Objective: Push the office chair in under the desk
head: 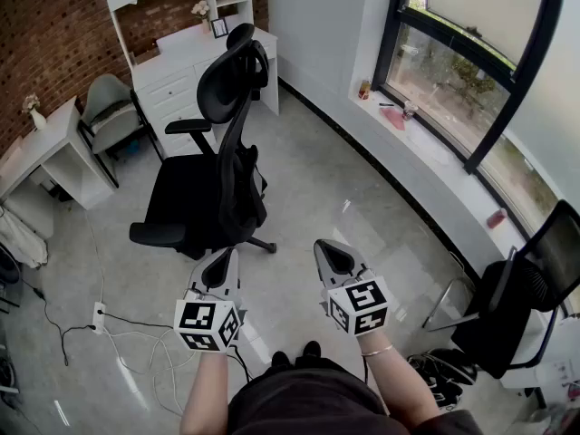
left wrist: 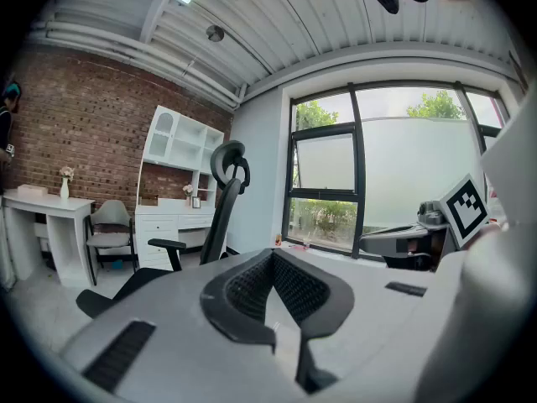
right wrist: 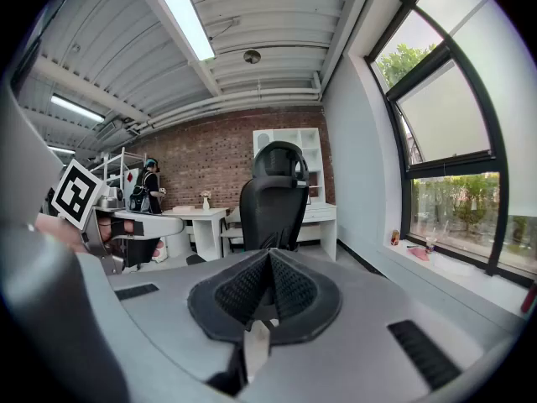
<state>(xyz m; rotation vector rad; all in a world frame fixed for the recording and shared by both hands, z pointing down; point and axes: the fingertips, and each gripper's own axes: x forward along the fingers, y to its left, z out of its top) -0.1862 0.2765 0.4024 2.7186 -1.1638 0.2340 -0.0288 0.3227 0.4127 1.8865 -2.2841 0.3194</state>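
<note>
A black high-backed office chair (head: 217, 161) stands on the grey floor, pulled out from the white desk with drawers (head: 177, 66) against the brick wall. Its back faces me and its seat points toward the desk. My left gripper (head: 221, 256) and right gripper (head: 324, 247) hang side by side just short of the chair's base, both shut with nothing in them and not touching the chair. In the left gripper view the chair (left wrist: 220, 217) rises beyond the shut left gripper (left wrist: 270, 263), with the desk (left wrist: 180, 221) behind it. In the right gripper view the chair's back (right wrist: 273, 196) stands straight ahead of the shut right gripper (right wrist: 268, 263).
A second white desk (head: 50, 152) with a grey chair (head: 109, 116) stands at the left. A power strip and cables (head: 100, 315) lie on the floor at the lower left. Another black chair (head: 521, 302) sits at the right by the window sill (head: 408, 120). A person (right wrist: 151, 190) stands far off.
</note>
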